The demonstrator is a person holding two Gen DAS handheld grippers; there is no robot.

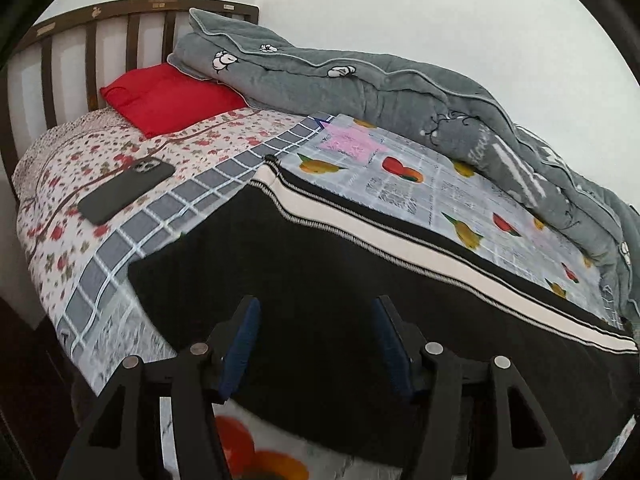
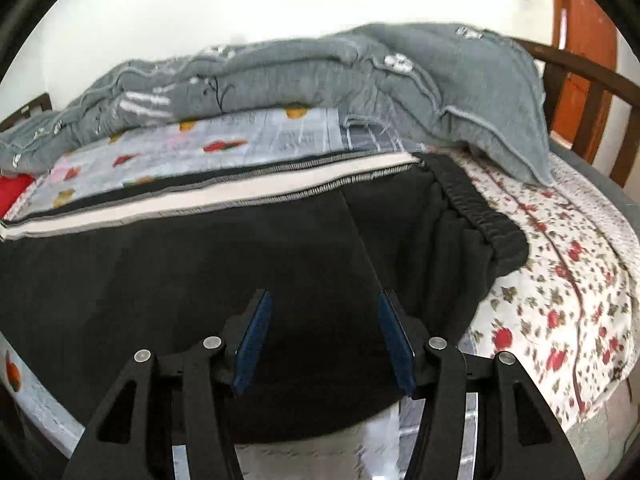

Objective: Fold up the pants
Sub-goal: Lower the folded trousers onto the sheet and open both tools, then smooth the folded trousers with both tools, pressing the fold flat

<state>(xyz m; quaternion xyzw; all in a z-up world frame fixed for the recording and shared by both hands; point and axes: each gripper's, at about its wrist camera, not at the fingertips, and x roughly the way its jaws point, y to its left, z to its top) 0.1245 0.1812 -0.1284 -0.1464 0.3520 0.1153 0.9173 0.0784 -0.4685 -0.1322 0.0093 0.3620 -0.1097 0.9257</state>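
A bed (image 1: 100, 152) fills the frame, its dark slatted headboard (image 1: 92, 40) at upper left against a plain white wall (image 1: 400, 8). A grey quilt (image 1: 360, 80) is heaped along the wall side. At upper right of the right wrist view stands an orange-brown door (image 2: 580, 40).

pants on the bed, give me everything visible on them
The pants are black, soft knit by the look, with a cream side stripe edged in fine black-and-white stitching. They lie flat along the bed, legs stacked, on the fruit-print sheet. The gathered elastic waistband sits at the right end, over the floral sheet. The hem end points toward the phone. Both grippers, left and right, hover open above the near edge; contact is unclear.
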